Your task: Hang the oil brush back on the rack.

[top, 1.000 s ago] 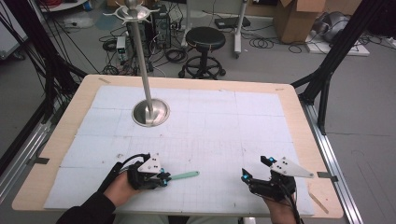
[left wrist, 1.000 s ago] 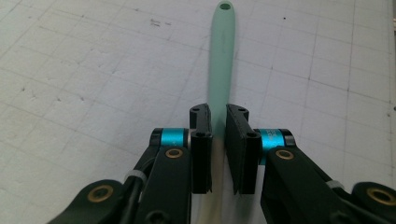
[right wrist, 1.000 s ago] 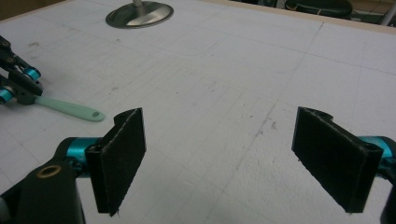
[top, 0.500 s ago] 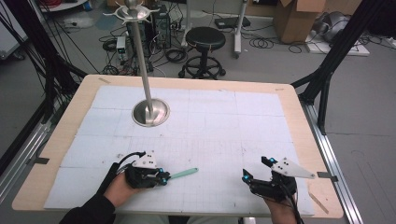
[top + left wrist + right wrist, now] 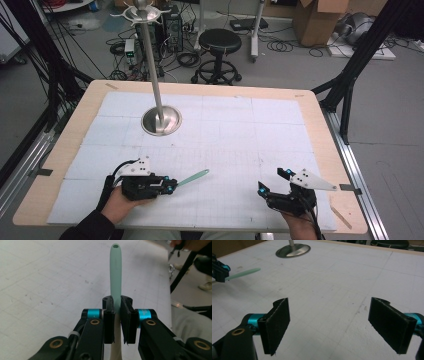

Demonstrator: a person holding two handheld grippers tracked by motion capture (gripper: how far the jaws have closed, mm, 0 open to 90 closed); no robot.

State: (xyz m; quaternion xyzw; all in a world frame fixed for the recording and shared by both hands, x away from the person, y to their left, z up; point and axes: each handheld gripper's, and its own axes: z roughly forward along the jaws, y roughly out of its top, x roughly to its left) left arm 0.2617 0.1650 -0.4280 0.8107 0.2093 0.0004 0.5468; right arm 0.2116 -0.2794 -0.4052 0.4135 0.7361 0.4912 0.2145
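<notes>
My left gripper is at the near left of the table, shut on a mint-green utensil handle. The handle sticks out to the right and slightly away from me. In the left gripper view the pads clamp the handle near where it turns cream-coloured, and a small hole shows at its far end. My right gripper rests at the near right, open, with nothing between its pads. From the right gripper view the green handle and my left gripper show at far left.
A metal stand with a round base and a tall pole rises from the far left of the white mat. Beyond the table stand a black stool, cables and a cardboard box.
My left gripper has shifted a little with the handle, whose free end now points more toward the far side. The right gripper has kept still.
</notes>
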